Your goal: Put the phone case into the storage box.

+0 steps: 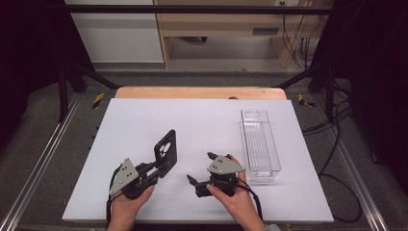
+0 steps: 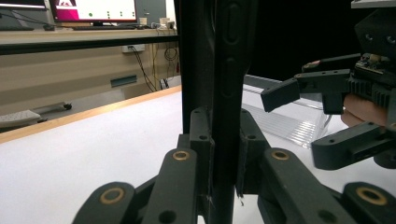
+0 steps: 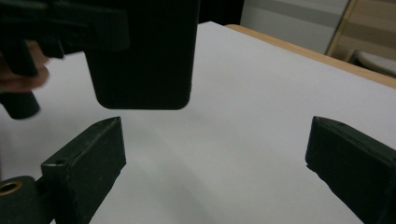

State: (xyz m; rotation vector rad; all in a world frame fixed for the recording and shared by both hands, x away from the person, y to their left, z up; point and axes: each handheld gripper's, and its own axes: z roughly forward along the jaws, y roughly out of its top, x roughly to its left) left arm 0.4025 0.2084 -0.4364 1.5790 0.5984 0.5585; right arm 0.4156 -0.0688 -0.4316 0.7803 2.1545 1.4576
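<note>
A black phone case [image 1: 166,151] with a camera cutout stands on edge above the white table top [image 1: 144,120], left of centre. My left gripper [image 1: 156,169] is shut on its lower end; in the left gripper view the case [image 2: 224,70] rises edge-on between the closed jaws. Just to the right, my right gripper [image 1: 201,167] is open, with nothing between its fingers, and it points toward the case. The right gripper view has the case [image 3: 144,60] hanging a short way beyond my open right gripper [image 3: 215,149], not touching it.
A long clear plastic bin [image 1: 260,144] lies at the table's right side, close behind the right hand, and appears as the clear bin [image 2: 285,121] in the left gripper view. A wooden edge [image 1: 199,92] borders the far side; metal rails flank the table.
</note>
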